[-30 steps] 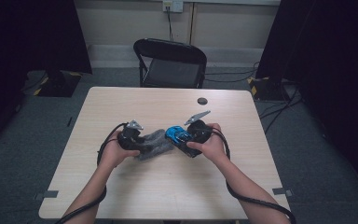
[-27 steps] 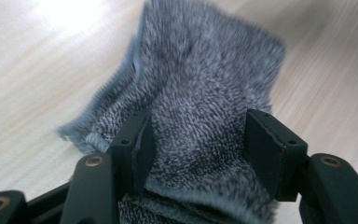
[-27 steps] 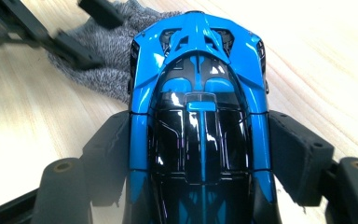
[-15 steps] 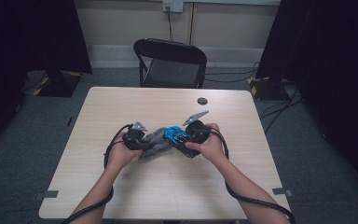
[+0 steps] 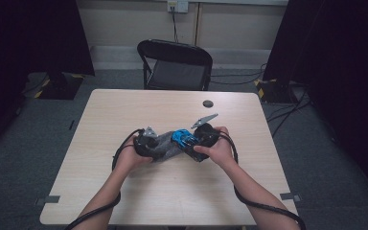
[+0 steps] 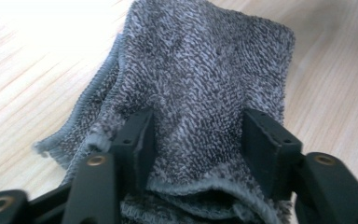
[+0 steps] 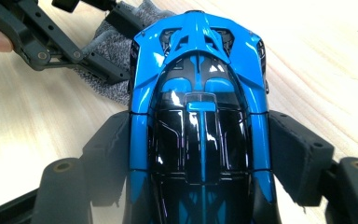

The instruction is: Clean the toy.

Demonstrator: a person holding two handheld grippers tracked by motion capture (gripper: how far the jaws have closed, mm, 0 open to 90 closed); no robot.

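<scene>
Since earlier our left tongs (image 5: 159, 145) edge right | left pinches grey cloth (image 6: 200, 79), right tongs (image 7: 200, 154) clamp blue toy car (image 7: 198, 93) | wiping step; next we rub cloth along its body.

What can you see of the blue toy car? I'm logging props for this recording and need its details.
The glossy blue and black plastic toy car has a sleek sports-car body with a black cabin, a blue centre stripe and vented panels at its far end. It sits upright, roof to the camera, clamped at its sides between the right gripper fingers. In the high view it is above the light wooden table, its far end against the grey terry cloth that the left gripper holds.
</scene>
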